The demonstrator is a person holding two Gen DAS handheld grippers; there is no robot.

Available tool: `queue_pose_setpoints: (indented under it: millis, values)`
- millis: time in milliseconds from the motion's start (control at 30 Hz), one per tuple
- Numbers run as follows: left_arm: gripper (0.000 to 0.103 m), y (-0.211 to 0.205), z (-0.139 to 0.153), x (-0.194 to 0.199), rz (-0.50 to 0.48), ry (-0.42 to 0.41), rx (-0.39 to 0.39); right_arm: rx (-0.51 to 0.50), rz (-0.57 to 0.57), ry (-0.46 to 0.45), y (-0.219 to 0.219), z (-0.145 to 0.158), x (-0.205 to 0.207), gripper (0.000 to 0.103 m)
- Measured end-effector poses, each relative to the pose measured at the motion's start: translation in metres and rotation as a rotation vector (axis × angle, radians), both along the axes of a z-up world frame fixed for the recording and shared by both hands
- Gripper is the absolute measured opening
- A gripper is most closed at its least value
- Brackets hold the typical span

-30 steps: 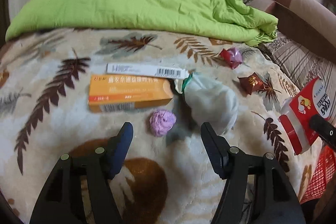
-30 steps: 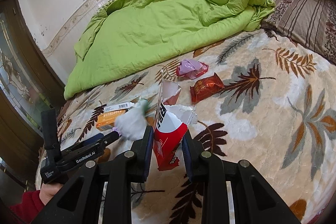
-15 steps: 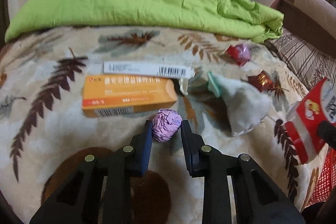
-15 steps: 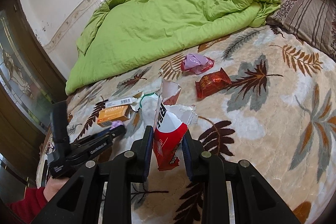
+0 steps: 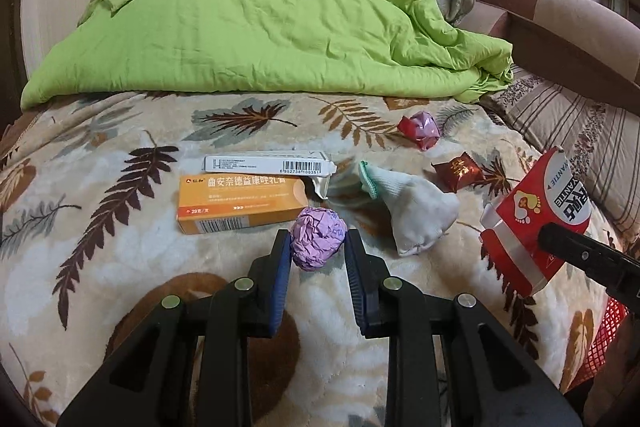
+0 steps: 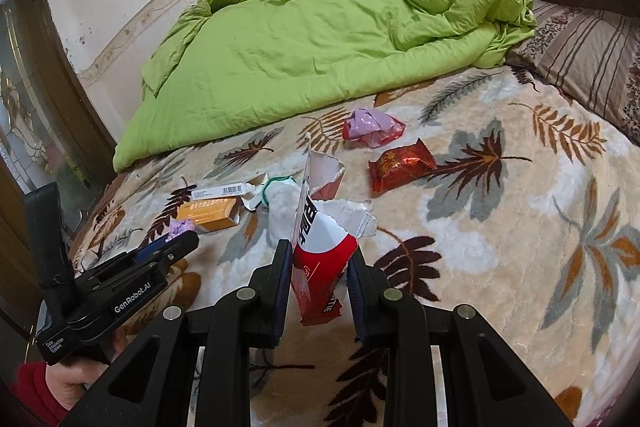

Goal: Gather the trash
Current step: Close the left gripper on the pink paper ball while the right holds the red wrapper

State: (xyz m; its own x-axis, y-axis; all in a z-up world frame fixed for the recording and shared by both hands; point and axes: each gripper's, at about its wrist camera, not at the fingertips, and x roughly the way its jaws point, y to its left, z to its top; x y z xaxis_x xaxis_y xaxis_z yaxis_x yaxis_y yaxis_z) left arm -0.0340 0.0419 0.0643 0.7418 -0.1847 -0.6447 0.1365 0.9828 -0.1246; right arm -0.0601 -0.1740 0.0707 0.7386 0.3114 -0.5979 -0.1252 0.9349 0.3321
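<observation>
— Left gripper (image 5: 318, 247) narrowed around the purple paper ball (image 5: 318, 242), just right of the orange box (image 5: 240, 203) on the bed (image 5: 100, 235); wide apart a second earlier, ball untouched then.

— Right gripper (image 6: 320, 259) clamped on the torn red packet (image 6: 320, 259), same as before. Risks?

— Could slip out: light crumpled ball pinched only at the tips. Could snag the plush blanket too.
</observation>
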Motion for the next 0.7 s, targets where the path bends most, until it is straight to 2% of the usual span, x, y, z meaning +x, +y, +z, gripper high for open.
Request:
queue_pose_setpoints:
  millis: [167,700]
  values:
    - [0.026,0.002,0.0001,-0.0044,0.002,0.005,-0.032,0.001,-0.008,0.005,-0.0024,-0.001,0.0018,0.028]
    - [0.026,-0.0075,-0.005,0.0019,-0.039,0.01,-0.02,0.012,0.003,-0.002,-0.0017,-0.0005,0.0008,0.028]
